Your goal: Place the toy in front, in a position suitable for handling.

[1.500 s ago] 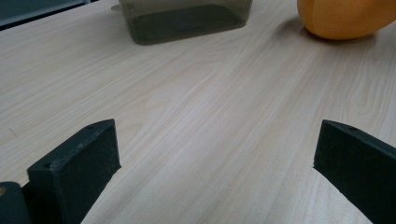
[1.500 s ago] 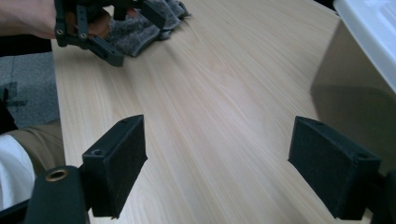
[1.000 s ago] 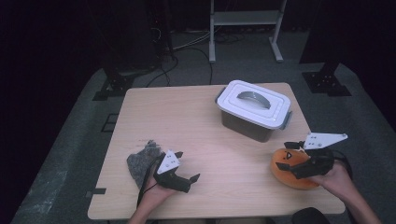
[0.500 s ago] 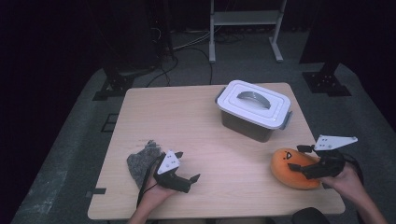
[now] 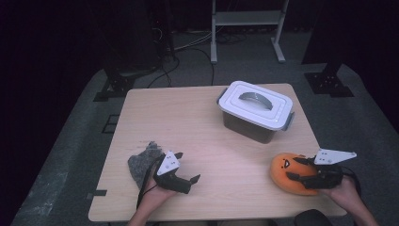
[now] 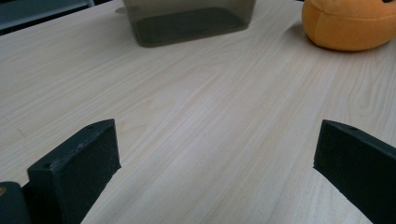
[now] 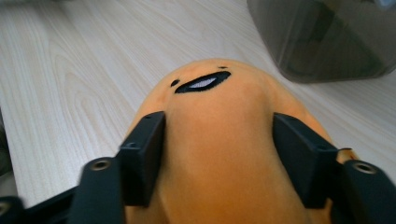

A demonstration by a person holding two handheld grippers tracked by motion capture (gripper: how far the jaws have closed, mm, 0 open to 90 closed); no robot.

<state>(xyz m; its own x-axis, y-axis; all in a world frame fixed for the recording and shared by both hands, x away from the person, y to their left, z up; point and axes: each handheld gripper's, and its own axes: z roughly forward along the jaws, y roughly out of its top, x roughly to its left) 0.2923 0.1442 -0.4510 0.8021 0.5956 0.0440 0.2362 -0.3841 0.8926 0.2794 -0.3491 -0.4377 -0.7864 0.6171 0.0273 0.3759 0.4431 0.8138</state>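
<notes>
Left gripper (image 5: 186, 178): we hold it low over the near left part of the tabletop (image 5: 197, 132), forearm entering from the bottom edge, hand (image 5: 155, 190) wrapped around the body. Its fingers (image 6: 77, 170) stand wide apart, nothing between them, pointing right across the tabletop.

Right gripper (image 5: 296, 169): we hold it at the near right corner, hand (image 5: 346, 190) behind the body, grey plate on top. Its fingers (image 7: 142, 156) point left and have just been closing; they now press on both flanks of the orange plush toy (image 7: 219, 154), which bulges between them.
</notes>
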